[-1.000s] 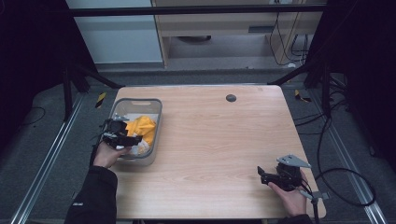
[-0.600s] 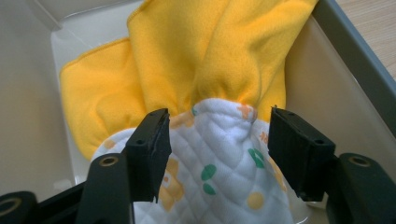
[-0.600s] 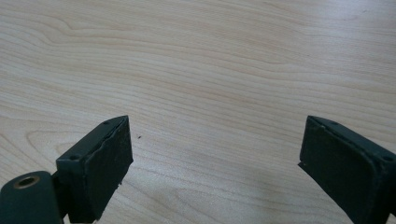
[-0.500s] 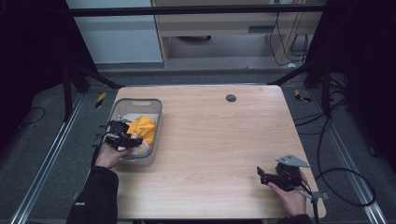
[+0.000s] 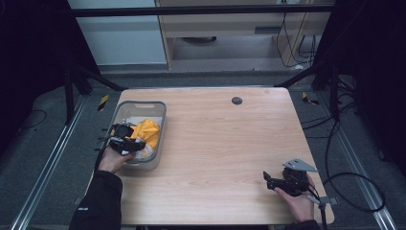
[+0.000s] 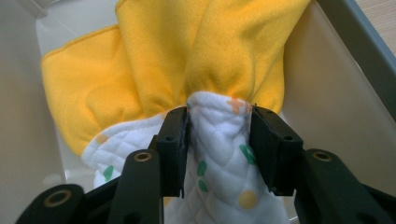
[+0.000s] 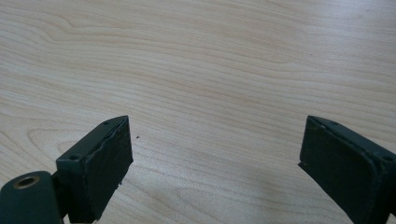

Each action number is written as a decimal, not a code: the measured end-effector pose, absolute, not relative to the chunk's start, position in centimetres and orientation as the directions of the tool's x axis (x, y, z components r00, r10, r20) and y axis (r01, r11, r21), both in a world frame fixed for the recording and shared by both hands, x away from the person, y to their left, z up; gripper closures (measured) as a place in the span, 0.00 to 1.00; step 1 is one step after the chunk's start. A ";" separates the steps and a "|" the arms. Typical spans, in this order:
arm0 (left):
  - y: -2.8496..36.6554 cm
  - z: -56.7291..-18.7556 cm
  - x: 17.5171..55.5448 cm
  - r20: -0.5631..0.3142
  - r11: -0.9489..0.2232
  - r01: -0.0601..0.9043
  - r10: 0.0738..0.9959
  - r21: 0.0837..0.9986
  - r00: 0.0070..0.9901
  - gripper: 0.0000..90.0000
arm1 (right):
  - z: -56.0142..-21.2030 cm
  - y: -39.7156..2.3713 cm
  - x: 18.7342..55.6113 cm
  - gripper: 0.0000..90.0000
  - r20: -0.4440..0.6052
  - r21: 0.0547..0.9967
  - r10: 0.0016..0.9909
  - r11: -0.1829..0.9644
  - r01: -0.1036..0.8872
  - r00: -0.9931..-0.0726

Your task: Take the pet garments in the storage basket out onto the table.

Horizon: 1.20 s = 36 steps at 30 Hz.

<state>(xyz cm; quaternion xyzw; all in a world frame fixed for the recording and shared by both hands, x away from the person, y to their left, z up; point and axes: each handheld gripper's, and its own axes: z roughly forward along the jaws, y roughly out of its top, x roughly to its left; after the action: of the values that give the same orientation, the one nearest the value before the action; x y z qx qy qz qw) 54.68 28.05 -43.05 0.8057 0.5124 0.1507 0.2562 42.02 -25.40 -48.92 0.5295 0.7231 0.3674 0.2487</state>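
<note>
We see the left claw (image 6: 218,140) down inside the grey plastic bin (image 5: 158,109) at the left side of the table (image 5: 225,143). Its jaws have just been closing, and now they pinch a bunched fold of the white quilted cloth (image 6: 219,154) with coloured dots, which lies partly under the yellow cloth (image 6: 154,60). Both cloths are in the bin, so we judge the grasp is made but the lifting out is not yet begun. The right claw (image 7: 212,154) rests low over the bare wood near the right front corner, jaws wide and holding nothing. Taking out and placing the cloth is left to do.
</note>
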 end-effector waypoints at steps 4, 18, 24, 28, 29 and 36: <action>27.9 -43.1 54.6 -0.011 -0.346 0.747 0.904 0.567 0.427 0.70 | -48.9 -25.4 42.0 0.10 0.026 0.794 0.948 0.172 0.583 -0.316; 27.7 -42.8 54.4 0.026 -0.360 0.728 0.904 0.583 0.427 0.85 | -49.0 -25.4 42.0 0.10 0.026 0.792 0.948 0.175 0.585 -0.318; 28.0 -42.0 54.2 0.032 -0.346 0.717 0.911 0.605 0.412 0.86 | -48.9 -25.4 42.0 0.10 0.026 0.792 0.948 0.175 0.585 -0.319; 28.3 -40.9 54.0 0.032 -0.337 0.701 0.912 0.629 0.409 0.86 | -48.9 -25.4 42.0 0.10 0.027 0.793 0.948 0.173 0.584 -0.318; 28.3 -40.7 53.9 0.033 -0.337 0.700 0.912 0.630 0.409 0.86 | -48.9 -25.4 42.0 0.10 0.030 0.792 0.948 0.171 0.585 -0.318; 28.3 -39.4 53.6 0.044 -0.345 0.682 0.908 0.645 0.417 0.86 | -48.9 -25.4 42.0 0.10 0.026 0.793 0.948 0.174 0.584 -0.317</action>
<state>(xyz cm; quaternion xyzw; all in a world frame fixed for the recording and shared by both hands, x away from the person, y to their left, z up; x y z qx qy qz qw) 53.55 28.33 -39.44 0.7945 0.5002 0.2030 0.2782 42.01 -25.42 -48.92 0.5285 0.7246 0.3657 0.2489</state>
